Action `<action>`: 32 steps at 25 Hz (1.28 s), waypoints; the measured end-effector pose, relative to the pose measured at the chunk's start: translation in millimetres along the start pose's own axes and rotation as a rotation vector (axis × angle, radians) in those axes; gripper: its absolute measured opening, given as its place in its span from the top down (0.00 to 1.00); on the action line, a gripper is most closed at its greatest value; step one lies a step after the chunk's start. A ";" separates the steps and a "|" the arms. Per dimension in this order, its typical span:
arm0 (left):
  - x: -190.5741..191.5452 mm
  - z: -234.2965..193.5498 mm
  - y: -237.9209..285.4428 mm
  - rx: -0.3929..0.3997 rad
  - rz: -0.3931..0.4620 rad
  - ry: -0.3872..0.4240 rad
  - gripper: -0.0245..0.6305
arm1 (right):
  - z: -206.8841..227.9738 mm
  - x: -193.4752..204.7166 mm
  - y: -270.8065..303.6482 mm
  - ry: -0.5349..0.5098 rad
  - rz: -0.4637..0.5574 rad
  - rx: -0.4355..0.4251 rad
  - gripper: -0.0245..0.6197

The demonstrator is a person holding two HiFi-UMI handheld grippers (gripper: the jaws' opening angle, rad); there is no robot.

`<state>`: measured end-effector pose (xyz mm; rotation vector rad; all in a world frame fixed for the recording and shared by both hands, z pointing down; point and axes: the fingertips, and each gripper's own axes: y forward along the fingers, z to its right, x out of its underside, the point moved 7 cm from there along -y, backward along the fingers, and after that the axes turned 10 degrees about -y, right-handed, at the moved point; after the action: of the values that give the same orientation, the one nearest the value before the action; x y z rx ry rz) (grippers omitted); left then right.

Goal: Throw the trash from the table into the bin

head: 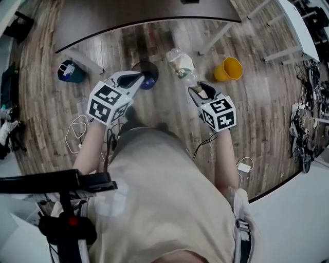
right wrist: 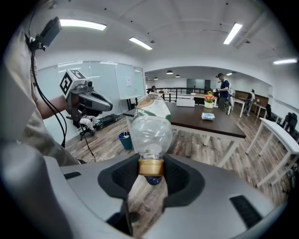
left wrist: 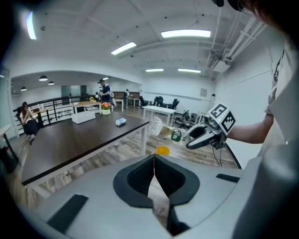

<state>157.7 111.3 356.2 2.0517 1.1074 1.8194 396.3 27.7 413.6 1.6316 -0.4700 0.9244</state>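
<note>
My right gripper [head: 197, 88] is shut on the neck of a clear plastic bottle [head: 180, 63] with a gold cap [right wrist: 150, 165]. The bottle sticks out ahead of the jaws, above the wooden floor. In the left gripper view the same bottle [left wrist: 164, 130] hangs in the air over a yellow bin [left wrist: 162, 150]. That yellow bin [head: 227, 69] stands on the floor just right of the bottle. My left gripper [head: 141, 78] is shut with nothing between its pads [left wrist: 142, 175]. It hovers to the left of the bottle.
A long dark table [head: 144, 15] runs across ahead, carrying a small packet [left wrist: 121, 121] and a white box [left wrist: 84, 116]. A blue bin [head: 71, 72] stands on the floor at the left. Cables [head: 77, 131] lie near my feet. People stand at the far end of the room.
</note>
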 end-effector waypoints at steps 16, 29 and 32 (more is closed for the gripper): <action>67.4 -216.3 -92.7 -0.130 0.066 -0.161 0.94 | -75.2 -104.7 171.9 -0.135 -0.194 -0.088 0.72; 97.8 -305.4 -55.7 -0.046 -0.054 -0.224 0.94 | -60.8 -71.0 314.2 -0.158 -0.616 -0.201 0.71; 111.2 -311.8 -38.9 -0.054 -0.105 -0.253 0.94 | -48.4 -39.9 352.3 -0.165 -0.719 -0.247 0.71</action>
<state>-146.4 105.7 492.5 2.0792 1.0617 1.4761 101.1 -30.0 607.4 1.4879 -0.0770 0.1868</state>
